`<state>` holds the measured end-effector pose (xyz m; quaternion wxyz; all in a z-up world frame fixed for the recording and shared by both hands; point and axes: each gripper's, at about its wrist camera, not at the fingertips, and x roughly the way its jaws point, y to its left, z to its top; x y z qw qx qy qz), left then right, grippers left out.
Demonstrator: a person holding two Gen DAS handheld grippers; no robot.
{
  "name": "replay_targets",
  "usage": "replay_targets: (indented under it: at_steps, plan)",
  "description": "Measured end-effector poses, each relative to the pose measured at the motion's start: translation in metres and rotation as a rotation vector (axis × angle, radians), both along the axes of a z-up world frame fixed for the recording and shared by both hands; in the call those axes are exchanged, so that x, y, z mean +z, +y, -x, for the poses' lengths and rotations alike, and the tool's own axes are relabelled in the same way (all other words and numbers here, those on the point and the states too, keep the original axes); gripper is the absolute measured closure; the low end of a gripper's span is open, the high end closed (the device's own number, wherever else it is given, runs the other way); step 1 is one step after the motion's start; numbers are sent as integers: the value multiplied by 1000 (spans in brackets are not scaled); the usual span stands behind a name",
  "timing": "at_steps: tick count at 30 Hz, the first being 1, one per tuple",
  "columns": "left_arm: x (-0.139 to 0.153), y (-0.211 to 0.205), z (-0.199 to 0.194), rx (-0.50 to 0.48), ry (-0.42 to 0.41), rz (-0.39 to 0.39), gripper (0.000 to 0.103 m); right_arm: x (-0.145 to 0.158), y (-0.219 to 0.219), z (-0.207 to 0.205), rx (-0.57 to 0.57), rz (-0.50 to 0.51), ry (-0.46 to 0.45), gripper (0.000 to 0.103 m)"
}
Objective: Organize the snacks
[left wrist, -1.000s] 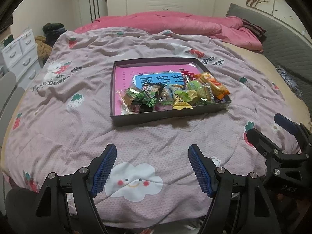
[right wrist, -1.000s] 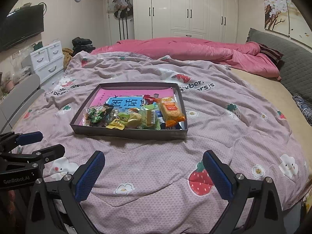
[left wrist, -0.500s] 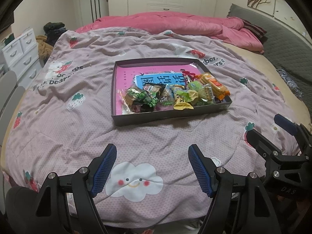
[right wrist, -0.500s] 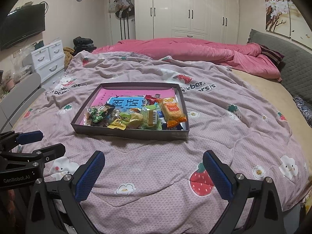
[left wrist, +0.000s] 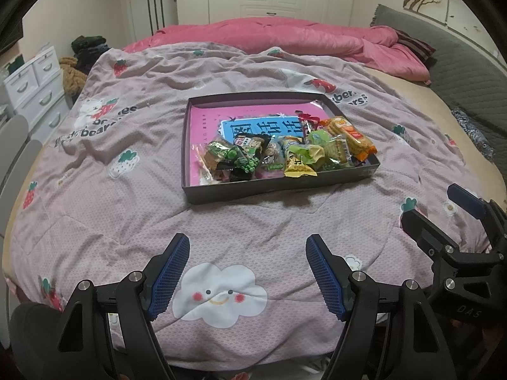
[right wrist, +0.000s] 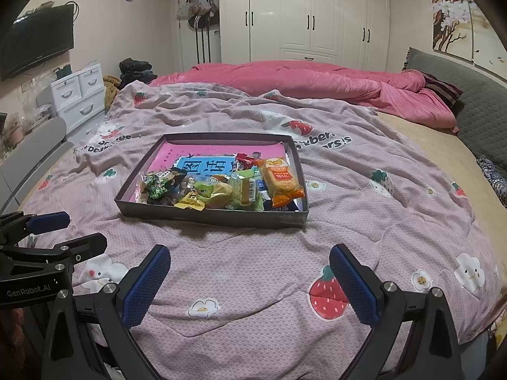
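A dark shallow box (left wrist: 275, 186) (right wrist: 209, 217) lies on the bed's pink-grey quilt, lined with a pink and blue printed sheet. Several wrapped snacks are heaped along its near side: green packets (left wrist: 237, 158) (right wrist: 157, 186), a yellow packet (left wrist: 298, 166) and an orange biscuit pack (left wrist: 348, 137) (right wrist: 282, 182). My left gripper (left wrist: 247, 253) hovers open over the quilt, short of the box, with nothing between its blue pads. My right gripper (right wrist: 250, 269) is likewise open and empty, nearer the box's right end. Each gripper shows at the other view's edge.
A rumpled pink duvet (right wrist: 301, 79) lies across the far side of the bed, and a grey headboard cushion (right wrist: 459, 95) runs along the right. White drawers (right wrist: 79, 95) and a chair back (right wrist: 35, 155) stand left of the bed. White wardrobes (right wrist: 301, 15) line the far wall.
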<state>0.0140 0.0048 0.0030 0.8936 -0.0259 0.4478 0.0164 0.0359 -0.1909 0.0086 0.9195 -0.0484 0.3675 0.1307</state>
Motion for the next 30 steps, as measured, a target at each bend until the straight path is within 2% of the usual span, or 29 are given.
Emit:
replay_targets:
  at_steps: [16, 30]
  plan:
    - [-2, -2, -1, -2, -3, 5, 26, -1, 0, -2, 1, 0, 0, 2]
    - [-1, -3, -6, -19, -37, 25, 26, -3, -2, -5, -1, -1, 10, 2]
